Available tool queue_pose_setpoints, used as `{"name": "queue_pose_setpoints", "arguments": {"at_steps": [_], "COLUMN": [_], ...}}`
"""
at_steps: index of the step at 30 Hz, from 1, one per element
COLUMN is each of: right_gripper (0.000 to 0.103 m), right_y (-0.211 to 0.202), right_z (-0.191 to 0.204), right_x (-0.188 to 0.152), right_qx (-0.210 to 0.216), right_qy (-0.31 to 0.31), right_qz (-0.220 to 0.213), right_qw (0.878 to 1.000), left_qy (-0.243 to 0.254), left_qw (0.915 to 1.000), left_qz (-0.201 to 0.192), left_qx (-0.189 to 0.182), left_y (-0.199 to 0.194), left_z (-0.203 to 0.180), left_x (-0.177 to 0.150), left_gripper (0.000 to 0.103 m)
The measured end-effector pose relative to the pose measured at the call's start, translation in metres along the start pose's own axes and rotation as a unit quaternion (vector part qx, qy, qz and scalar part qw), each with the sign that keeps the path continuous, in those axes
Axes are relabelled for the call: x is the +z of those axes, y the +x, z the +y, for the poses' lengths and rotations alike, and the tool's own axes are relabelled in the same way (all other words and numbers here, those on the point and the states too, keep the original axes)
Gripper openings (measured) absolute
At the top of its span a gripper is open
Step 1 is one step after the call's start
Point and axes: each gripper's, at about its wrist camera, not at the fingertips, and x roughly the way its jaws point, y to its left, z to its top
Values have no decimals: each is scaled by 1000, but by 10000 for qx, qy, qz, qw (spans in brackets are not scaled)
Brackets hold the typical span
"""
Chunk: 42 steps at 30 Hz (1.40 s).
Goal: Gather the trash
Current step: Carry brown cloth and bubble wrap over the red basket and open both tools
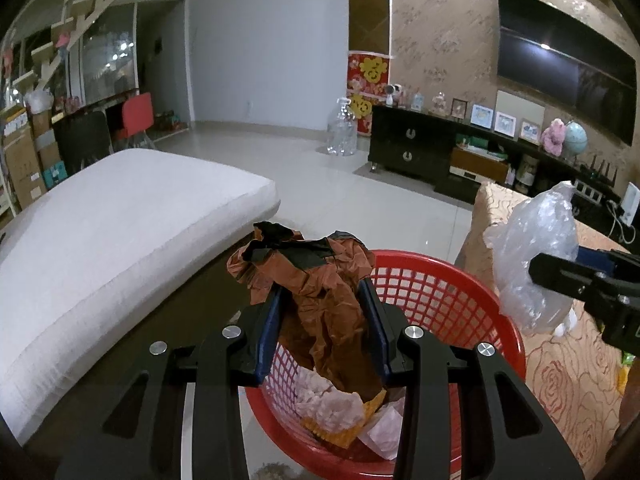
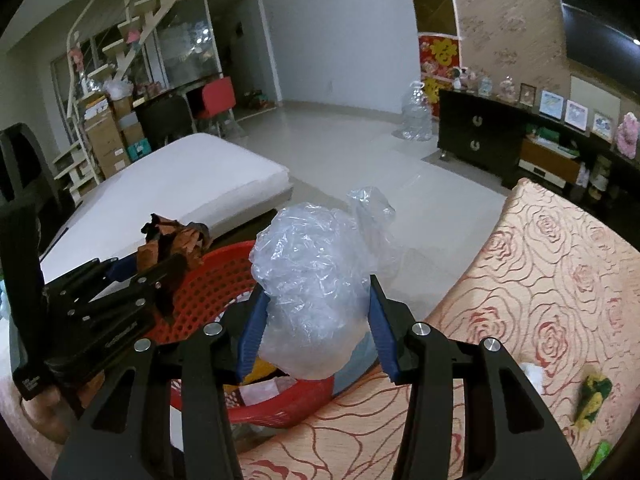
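Observation:
My left gripper [image 1: 320,292] is shut on a crumpled brown and black wrapper [image 1: 316,280] and holds it over the red mesh basket [image 1: 452,292]. The basket holds pink and white paper scraps [image 1: 332,404]. My right gripper [image 2: 316,292] is shut on a crumpled clear plastic bag [image 2: 316,280], held above the near rim of the basket [image 2: 216,280]. The bag also shows in the left wrist view [image 1: 532,256], right of the basket. The left gripper [image 2: 152,272] with its wrapper shows at the left of the right wrist view.
A rose-patterned cloth surface [image 2: 540,300] lies at the right, with a yellow-green wrapper [image 2: 594,400] and a white scrap [image 2: 532,376] on it. A white cushion [image 1: 108,232] lies at the left. A dark TV cabinet [image 1: 412,144] stands across the tiled floor.

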Motion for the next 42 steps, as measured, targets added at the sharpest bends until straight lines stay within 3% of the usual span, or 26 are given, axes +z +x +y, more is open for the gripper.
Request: {"name": "queue_pose_setpoints", "arguments": {"at_steps": [13,18,24,29,42], "right_gripper": [49,55,69,74,74], "right_y": [19,20,18,15,6], "right_z": [16,14,14,10,-4], "right_x": [-10,-11,-13,-13,-15], "right_qx": [129,112,109,120,-212], "right_qy": [-172,-144,-162,-67,60], "right_qz": [275,291,216,187,67], "right_qw": [9994,9994,9996,9997,9997], "left_qy": [94,115,44,-141,-440], "left_qw": [9999,9999,9998,9997,9987], "left_qz": [61,63,155,126,-95], "left_qx": [-46,-87,-150,-184,-252], "left_y": [1,0,1,-1,-9], "left_z": [-2,-1,3,8,15], "left_x": [-6,-9,-8,-6,-1], "left_gripper": [37,38,47,66,74]}}
